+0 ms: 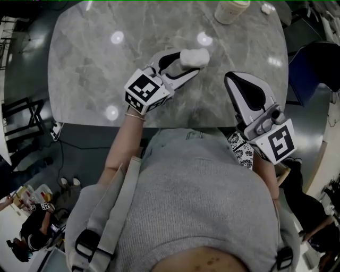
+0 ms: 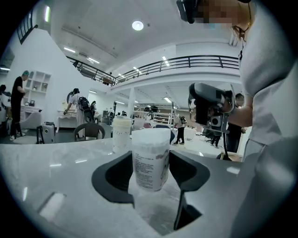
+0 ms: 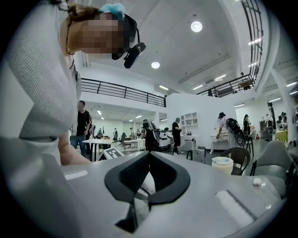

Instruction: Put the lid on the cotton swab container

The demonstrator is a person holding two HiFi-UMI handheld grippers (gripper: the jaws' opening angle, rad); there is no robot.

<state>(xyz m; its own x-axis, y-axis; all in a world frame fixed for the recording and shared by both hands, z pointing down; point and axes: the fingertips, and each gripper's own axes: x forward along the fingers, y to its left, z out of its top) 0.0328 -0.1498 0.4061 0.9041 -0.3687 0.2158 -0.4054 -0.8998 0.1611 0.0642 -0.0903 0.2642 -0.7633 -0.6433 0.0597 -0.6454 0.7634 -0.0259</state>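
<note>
The left gripper's (image 2: pixel 150 163) fingers (image 2: pixel 116 175) are closed on the cotton swab container (image 2: pixel 150 158), one dark pad against each side wall at about mid-height. The container stands upright in that grip: its long axis runs vertically, its white top faces the ceiling and its printed label faces back toward the gripper. It is held low over the near middle of the counter (image 1: pixel 85 64); whether its base touches the marble I cannot tell.

The right gripper's (image 3: pixel 149 155) fingers (image 3: pixel 173 179) are pressed together with nothing clearly between them, and it hangs level at the counter's near right edge, well apart from the container.

The step in hand looks like setting the container down and steadying it. Whether the pale top is a lid or bare swab ends is not readable. A second jar (image 1: pixel 231 9) and a small white piece (image 1: pixel 267 8) sit at the far edge; the piece could be the lid, but it is too small to say.

Next, if the lid is off, the right gripper would have to open, fetch it, bring it flat over the upright mouth and press straight down along that vertical axis while the left keeps its hold
</note>
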